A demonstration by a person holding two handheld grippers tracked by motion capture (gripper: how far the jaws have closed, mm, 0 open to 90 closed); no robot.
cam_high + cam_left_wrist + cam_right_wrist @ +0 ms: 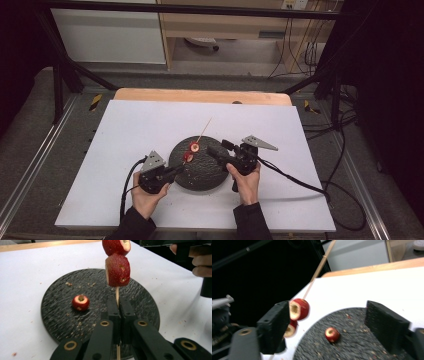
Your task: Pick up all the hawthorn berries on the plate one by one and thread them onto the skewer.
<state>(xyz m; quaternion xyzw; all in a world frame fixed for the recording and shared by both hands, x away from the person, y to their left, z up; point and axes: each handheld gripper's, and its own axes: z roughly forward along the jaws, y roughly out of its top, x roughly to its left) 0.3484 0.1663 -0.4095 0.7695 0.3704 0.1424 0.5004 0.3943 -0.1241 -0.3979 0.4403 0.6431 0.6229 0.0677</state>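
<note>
My left gripper [179, 169] [119, 302] is shut on the lower end of a thin wooden skewer [204, 127] [117, 293], which slants up over the black round plate [200, 175]. Two red strawberry pieces are threaded on it, a lower one [117, 270] [290, 330] and an upper one [116, 246] [299, 309]. A third strawberry piece [80, 302] [332, 334] lies loose on the plate [57, 315]. My right gripper [218, 148] [328, 312] hangs open over the plate's right side. Its left jaw is close beside the skewered pieces, and nothing is between its jaws.
The plate sits on a white sheet [150, 125] over a wooden table [200, 95]. Small crumbs dot the plate and the sheet. Cables [300, 182] trail from the grippers across the sheet. A black frame [65, 70] stands around the table.
</note>
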